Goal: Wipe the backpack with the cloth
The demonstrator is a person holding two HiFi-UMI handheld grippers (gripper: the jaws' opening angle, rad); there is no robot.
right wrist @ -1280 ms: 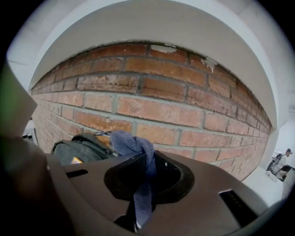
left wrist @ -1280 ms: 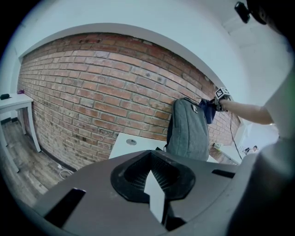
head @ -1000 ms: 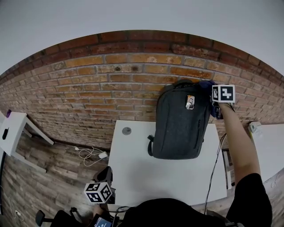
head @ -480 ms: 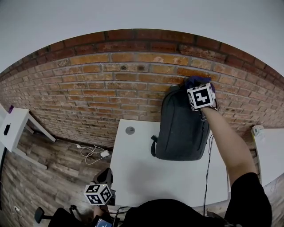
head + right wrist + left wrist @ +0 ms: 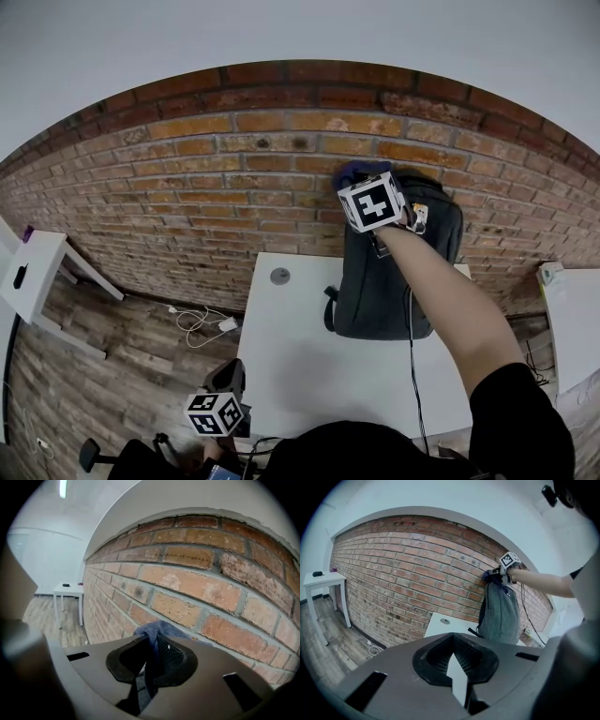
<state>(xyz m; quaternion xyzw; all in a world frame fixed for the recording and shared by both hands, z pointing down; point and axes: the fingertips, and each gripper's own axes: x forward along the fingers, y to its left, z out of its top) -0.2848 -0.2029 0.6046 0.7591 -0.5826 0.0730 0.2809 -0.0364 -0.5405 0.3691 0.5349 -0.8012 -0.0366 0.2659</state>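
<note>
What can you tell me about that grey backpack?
The backpack is dark grey, of woven-looking fabric, with a strap loop on its side and a small tag near the top. It stands upright on the white table, leaning against the brick wall. The right hand-held gripper, shut on a blue cloth, is at its top corner.

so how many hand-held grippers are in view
2: the right hand-held gripper at the backpack's top, shut on the cloth; the left hand-held gripper low by the table's near left corner, shut, empty.

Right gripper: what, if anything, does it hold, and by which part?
The right gripper holds the blue cloth, pinched at a bunched fold between its jaws.
</note>
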